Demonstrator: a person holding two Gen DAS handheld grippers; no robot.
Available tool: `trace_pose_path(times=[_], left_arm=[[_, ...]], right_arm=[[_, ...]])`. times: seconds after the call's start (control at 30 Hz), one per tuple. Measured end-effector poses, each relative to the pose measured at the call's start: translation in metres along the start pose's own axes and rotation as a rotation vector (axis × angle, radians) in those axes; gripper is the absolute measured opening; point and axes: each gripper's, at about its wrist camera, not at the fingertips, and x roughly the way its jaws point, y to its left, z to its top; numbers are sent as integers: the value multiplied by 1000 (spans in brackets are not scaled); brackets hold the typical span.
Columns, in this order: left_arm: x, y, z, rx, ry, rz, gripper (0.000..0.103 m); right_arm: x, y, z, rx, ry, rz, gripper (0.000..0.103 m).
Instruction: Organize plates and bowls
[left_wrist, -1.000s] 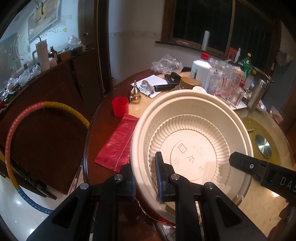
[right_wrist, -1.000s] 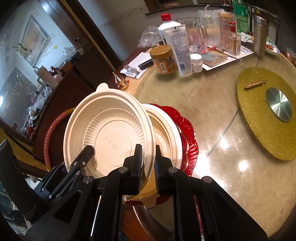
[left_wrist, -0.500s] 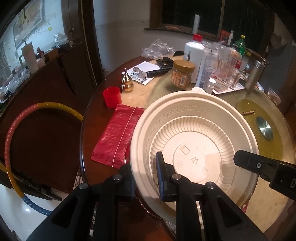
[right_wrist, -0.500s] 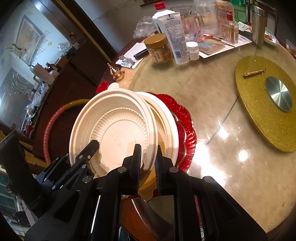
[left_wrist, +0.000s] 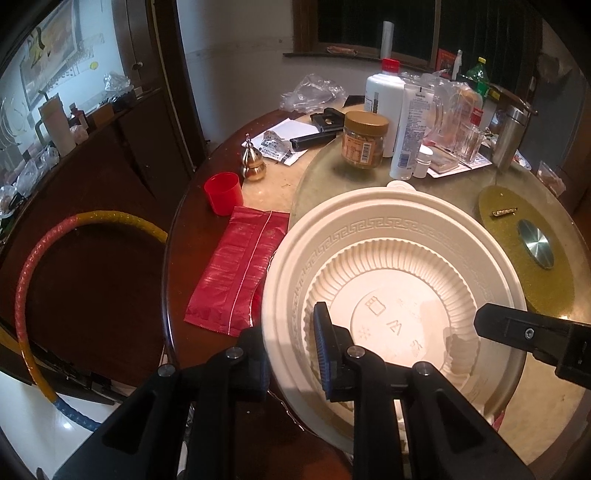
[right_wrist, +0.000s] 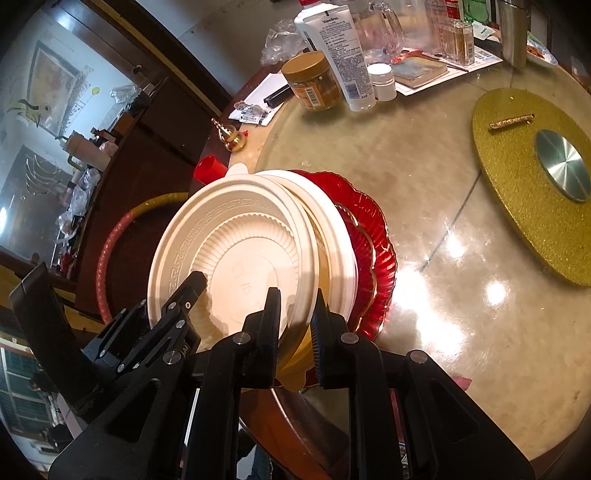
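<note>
A cream ribbed bowl (left_wrist: 399, 266) with a key-pattern rim lies tilted on a stack near the table's front edge. In the right wrist view this cream bowl (right_wrist: 236, 240) rests over a second cream bowl (right_wrist: 340, 236) and a red scalloped plate (right_wrist: 373, 236). My left gripper (left_wrist: 288, 339) straddles the top bowl's near-left rim. Its pads touch the rim while the jaws are opening. My right gripper (right_wrist: 295, 306) is shut on the same bowl's near-right rim. One right finger (left_wrist: 495, 325) shows over the bowl in the left wrist view.
Left of the stack lie a red packet (left_wrist: 240, 273), a red cup (left_wrist: 221, 192) and a brass gourd (left_wrist: 253, 162). A jar (left_wrist: 364, 140), bottles and glassware crowd the table's far side. A gold turntable mat (right_wrist: 517, 184) lies to the right. A coloured hoop (left_wrist: 29, 258) leans beyond the table edge.
The top cream bowl has tipped down from a steep tilt and now lies closer over the second cream bowl. Both grippers stay on its rim and have rolled slightly.
</note>
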Motion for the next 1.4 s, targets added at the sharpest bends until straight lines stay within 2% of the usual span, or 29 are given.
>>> trace_pose_path(times=[0.2,0.43,0.57,0.67,0.9,0.97,1.03,1.07,1.1,1.13,1.17,1.2,1.4], left_arm=[[-7,0,2,1,-26,16,21],[-4,-3,2,7,-13,12,22],[1,-7,2,31,-7,45,36],[2,-6,3,36,-10,53,36],[0,-3,2,31,-23,62,37],[-1,-3,1,30,-27,64,43],[-4,-4,0,28,-32,54,58],[-5,-4,0,25,-40,51,73],[-8,-3,0,19,-54,51,82],[-10,-3,0,16,-66,51,82],[-12,-2,0,15,-73,54,82],[-14,-2,0,16,-84,57,82],[-26,-1,-5,-2,-142,61,88]], right_arm=[[-6,5,0,-20,-22,-16,16],[-8,5,0,-21,-15,-38,16],[-16,7,2,-43,-48,-89,17],[-18,9,2,-54,-63,-114,18],[-19,7,2,-46,-65,-112,18],[-19,7,2,-53,-68,-120,18],[-19,9,1,-60,-76,-141,18],[-19,9,1,-64,-81,-151,21],[-19,10,1,-68,-88,-157,34],[-20,11,0,-76,-99,-165,42],[-22,13,-1,-89,-116,-175,57],[-24,15,-2,-104,-132,-184,63],[-39,29,-13,-236,-227,-267,67]])
